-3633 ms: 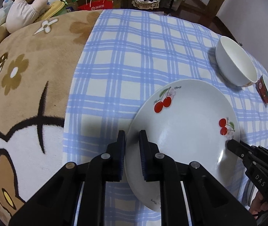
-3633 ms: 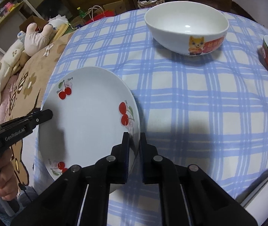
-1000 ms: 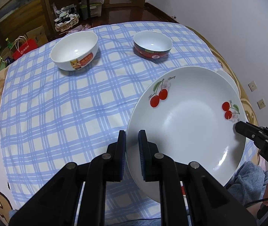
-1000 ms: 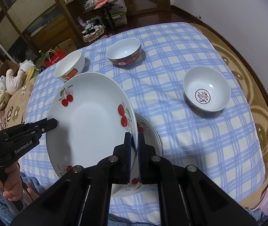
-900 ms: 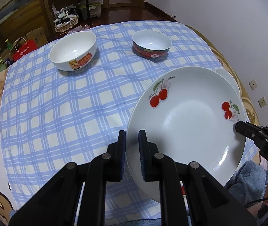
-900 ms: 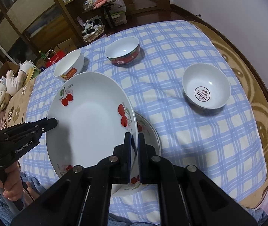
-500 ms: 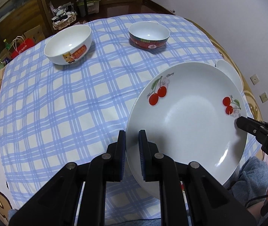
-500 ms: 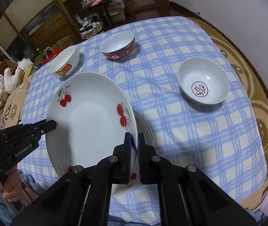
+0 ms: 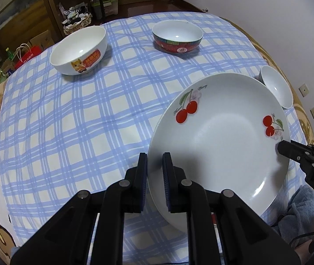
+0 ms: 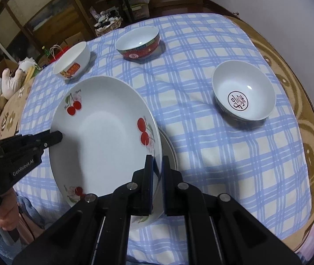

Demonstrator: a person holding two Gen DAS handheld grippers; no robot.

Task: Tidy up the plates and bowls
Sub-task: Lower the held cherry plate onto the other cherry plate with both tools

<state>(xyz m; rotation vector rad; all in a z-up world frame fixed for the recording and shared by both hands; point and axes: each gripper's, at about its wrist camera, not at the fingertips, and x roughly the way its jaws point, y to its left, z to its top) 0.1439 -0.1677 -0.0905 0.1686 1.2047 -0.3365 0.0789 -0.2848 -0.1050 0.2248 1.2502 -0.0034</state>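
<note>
Since the earliest frames we have carried the white round ceramic plate with red cherry prints (image 9: 218, 141) from the far side of the blue-and-white checked cloth (image 9: 73, 114) across to the near edge, and it now sits lower than a second ago. Our left gripper (image 9: 154, 176) has its jaws pinching the plate's left rim, and our right gripper (image 10: 157, 176) has its jaws pinching the right rim, so the plate hangs between both, held off the worktop. Just beneath its right edge, a second white plate (image 10: 169, 152) lies on the cloth. Farther out stand a white bowl with a black round mark inside (image 10: 244, 97), a red-banded bowl with a white inside (image 9: 176, 36) and a white bowl with a cartoon cat print (image 9: 79, 49), all well apart from the plate.
</note>
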